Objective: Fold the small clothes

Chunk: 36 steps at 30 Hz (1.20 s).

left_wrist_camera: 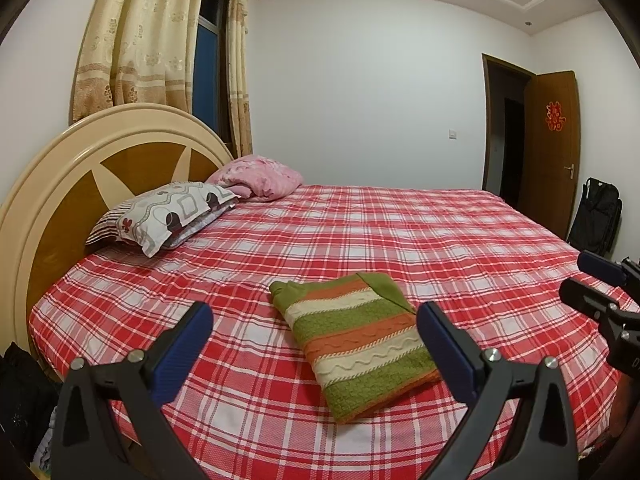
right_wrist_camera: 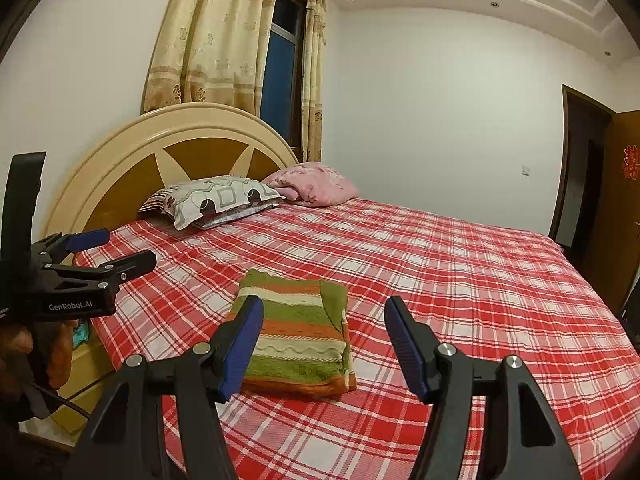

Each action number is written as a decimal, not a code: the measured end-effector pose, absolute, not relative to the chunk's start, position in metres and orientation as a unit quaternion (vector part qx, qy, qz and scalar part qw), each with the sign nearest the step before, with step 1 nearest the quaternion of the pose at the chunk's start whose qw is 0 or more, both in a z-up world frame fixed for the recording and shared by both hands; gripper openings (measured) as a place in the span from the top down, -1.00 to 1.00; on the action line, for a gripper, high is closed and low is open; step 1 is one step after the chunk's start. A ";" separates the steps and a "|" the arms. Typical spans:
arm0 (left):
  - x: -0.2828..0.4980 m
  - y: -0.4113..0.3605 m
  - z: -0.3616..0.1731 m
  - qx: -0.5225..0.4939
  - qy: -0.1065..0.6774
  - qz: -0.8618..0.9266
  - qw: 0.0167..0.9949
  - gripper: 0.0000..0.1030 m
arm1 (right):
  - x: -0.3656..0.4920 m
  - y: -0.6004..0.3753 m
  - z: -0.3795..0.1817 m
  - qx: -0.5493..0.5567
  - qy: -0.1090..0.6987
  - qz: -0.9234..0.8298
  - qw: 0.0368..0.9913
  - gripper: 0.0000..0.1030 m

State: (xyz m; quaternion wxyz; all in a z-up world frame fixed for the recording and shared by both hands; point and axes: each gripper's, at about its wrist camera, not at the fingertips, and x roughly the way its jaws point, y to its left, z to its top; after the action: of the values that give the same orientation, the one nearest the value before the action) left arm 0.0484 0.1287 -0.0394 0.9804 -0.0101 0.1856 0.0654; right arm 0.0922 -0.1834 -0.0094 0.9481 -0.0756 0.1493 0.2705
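White walls and a stepped white ceiling enclose a bedroom whose wide bed is covered by a red-and-white checked cotton bedsheet [left_wrist_camera: 400, 232], lying flat with only faint creases. At the far left stands a round cream-and-brown wooden headboard [left_wrist_camera: 100, 168], and against it rest a white patterned pillow with grey squares and dark circles [left_wrist_camera: 172, 216] and, just beside it on the right, a crumpled pink floral quilt [left_wrist_camera: 260, 176]. Behind the headboard hang beige floral curtains [left_wrist_camera: 132, 40], parted over a dark window. On the far right a brown wooden door [left_wrist_camera: 554, 148] stands open with a red paper cutout on it, and a black bag [left_wrist_camera: 596, 216] leans near it.

Near the front edge of the bed lies a folded knitted sweater in green, orange and cream stripes [left_wrist_camera: 356, 340], a neat rectangle resting flat on the sheet. The left gripper [left_wrist_camera: 314, 332] hovers above the near edge with its two blue-padded fingers spread wide; they hold nothing, and the sweater shows between them without touching either pad. The right gripper [right_wrist_camera: 324, 338] likewise hangs over the bed with its blue pads well apart and empty; in its own view the left pad overlaps the sweater's left edge, though I cannot tell whether they touch. Each tool also appears at the side of the other's view
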 end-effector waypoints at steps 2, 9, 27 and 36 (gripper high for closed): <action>0.048 0.129 -0.040 -0.010 0.186 0.065 0.980 -1.00 | 0.092 -0.184 -0.010 -0.075 0.150 0.271 0.948 -0.24; 0.048 0.129 -0.041 -0.011 0.186 0.065 0.980 -1.00 | 0.093 -0.185 -0.011 -0.074 0.151 0.271 0.948 -0.24; 0.050 0.128 -0.040 -0.005 0.190 0.060 0.980 -1.00 | 0.092 -0.184 -0.012 -0.069 0.147 0.273 0.948 -0.24; 0.050 0.130 -0.041 -0.005 0.192 0.061 0.979 -1.00 | 0.091 -0.181 -0.013 -0.070 0.147 0.274 0.948 -0.24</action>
State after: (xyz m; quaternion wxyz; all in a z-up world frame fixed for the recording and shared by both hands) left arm 0.0499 0.1304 -0.0407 0.9795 -0.0055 0.1922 0.0608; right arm 0.0913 -0.1814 -0.0134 0.9477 -0.0705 0.1466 0.2745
